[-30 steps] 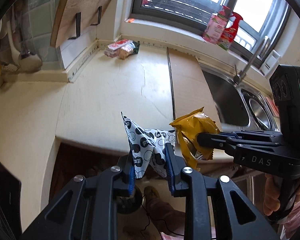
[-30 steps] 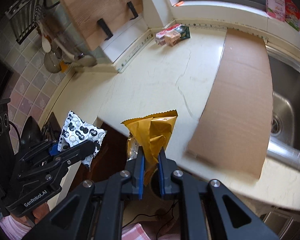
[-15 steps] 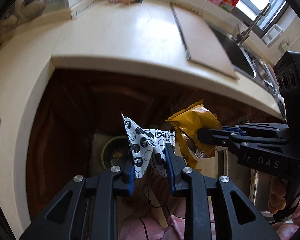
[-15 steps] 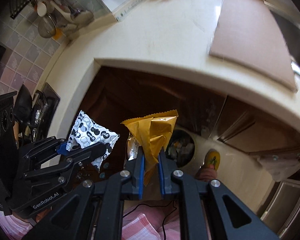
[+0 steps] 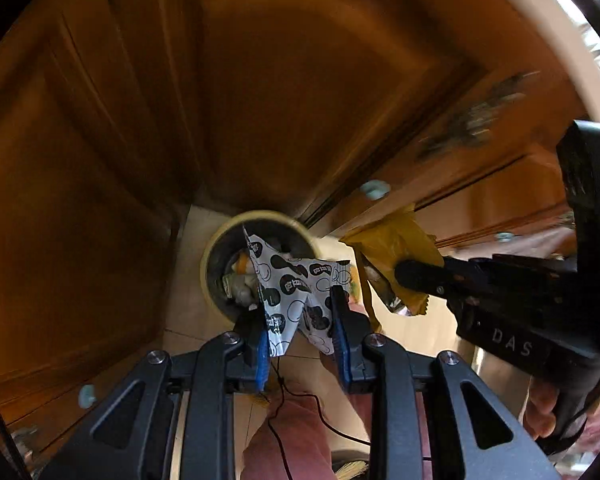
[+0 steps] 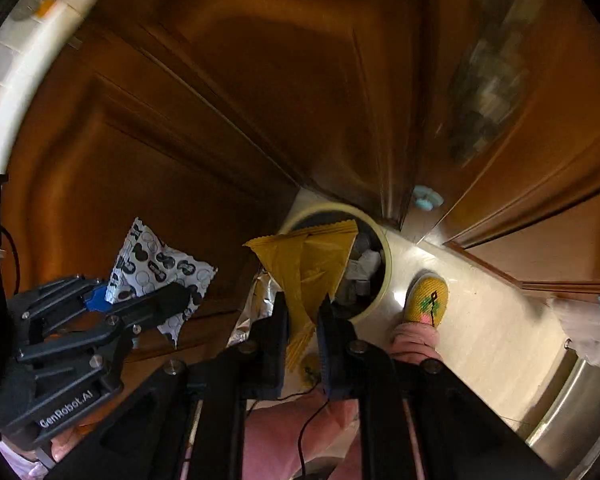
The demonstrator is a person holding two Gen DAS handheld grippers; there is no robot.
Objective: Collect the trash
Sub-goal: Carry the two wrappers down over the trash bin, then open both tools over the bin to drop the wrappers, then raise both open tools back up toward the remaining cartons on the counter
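Bin [image 5: 210, 256] on floor by cabinet doors [image 5: 280, 80], our landmark. Left tool [image 5: 300, 320] clamps spotted wrapper [image 5: 292, 292] above bin; right tool [image 6: 302, 320] clamps yellow wrapper [image 6: 312, 264] above bin rim. We centre both over bin mouth before release.

A home kitchen, seen low down by the floor. Brown panelled wooden cabinet doors [image 5: 260, 92] with small pale round knobs [image 6: 427, 197] rise behind a round cream-rimmed waste bin [image 5: 214, 248] full of rubbish on pale floor tiles [image 6: 480, 320]. Beside the bin stands a foot in a yellow knitted slipper [image 6: 426, 300].
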